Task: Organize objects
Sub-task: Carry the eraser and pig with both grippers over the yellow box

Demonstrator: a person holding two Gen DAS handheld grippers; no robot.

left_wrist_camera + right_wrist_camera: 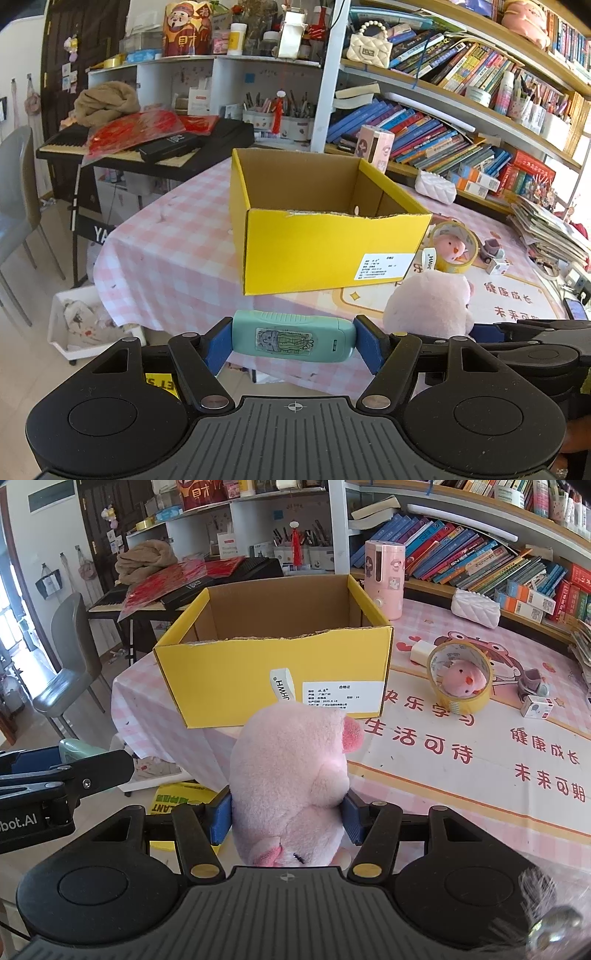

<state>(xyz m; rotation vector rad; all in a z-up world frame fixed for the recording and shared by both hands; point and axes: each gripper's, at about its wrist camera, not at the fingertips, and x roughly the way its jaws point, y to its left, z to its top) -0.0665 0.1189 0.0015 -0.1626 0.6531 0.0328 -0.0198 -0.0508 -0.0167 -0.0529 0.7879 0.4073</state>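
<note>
Cluttered study: bookshelves behind, table (pixel 461 775) under a pink check cloth and printed mat.

Item one, plush (pixel 291 775), pink, one in hand. We judge it light, soft and squashy, unlikely to slip or break; it is taken across the body, which suits it. Right gripper (pixel 290 818) is closed on it, pads sunk into the fur, off the table's near edge, in front of the box.

Item two, case (pixel 293 338), mint green with a sticker, one. We judge it light, stiff and smooth, so apt to slide; it is held endwise. Left gripper (pixel 293 341) clamps it by both ends, off the near edge, left of the plush.

Item three, box (pixel 273 653), yellow card, one, open top, no contents visible, near the table's left edge.

Right of the box on the mat: tape roll (pixel 460 677), one, on edge; small plush (pixel 463 681), one, inside it; small cartons (pixel 537 707), one clear, others too small to count.
</note>
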